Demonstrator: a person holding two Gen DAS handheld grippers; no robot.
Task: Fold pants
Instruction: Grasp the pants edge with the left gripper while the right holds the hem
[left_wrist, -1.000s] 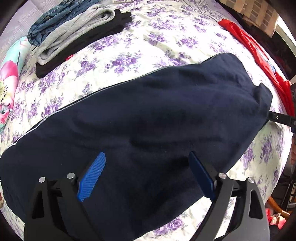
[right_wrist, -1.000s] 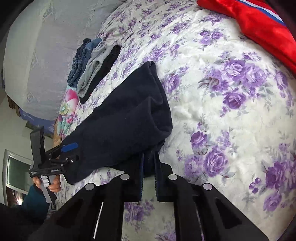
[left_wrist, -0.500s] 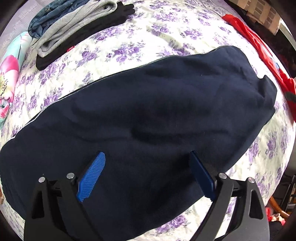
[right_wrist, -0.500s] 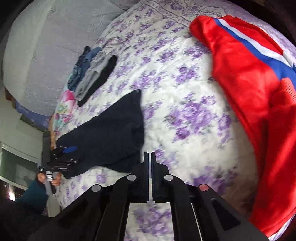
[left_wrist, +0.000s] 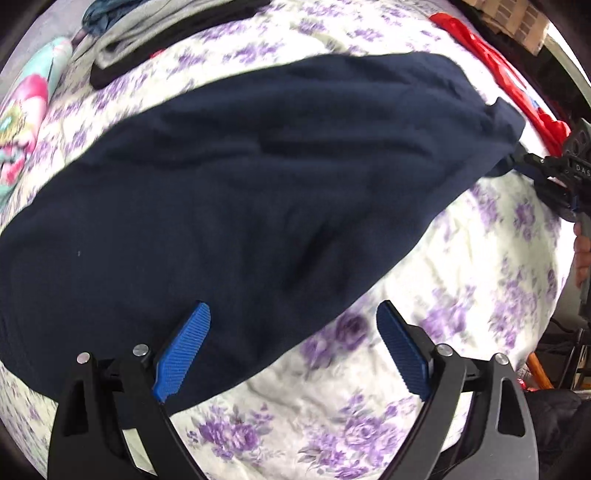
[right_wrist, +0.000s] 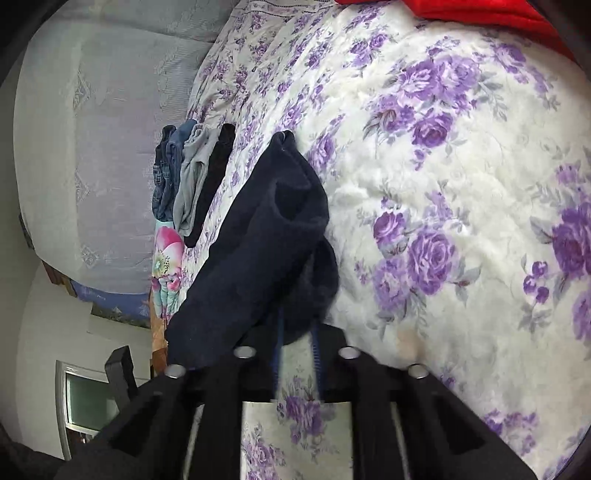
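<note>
Bare bedspread (left_wrist: 461, 295) lies open beside the navy pants (left_wrist: 240, 184) on their near side. Beyond the pants, a stack of folded clothes (right_wrist: 192, 184) blocks the way; a red garment (left_wrist: 495, 70) bounds their far end.

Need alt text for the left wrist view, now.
Navy pants lie across a purple-floral bedspread, the open left gripper over their near edge. At far right the right gripper meets the pants' end.
</note>
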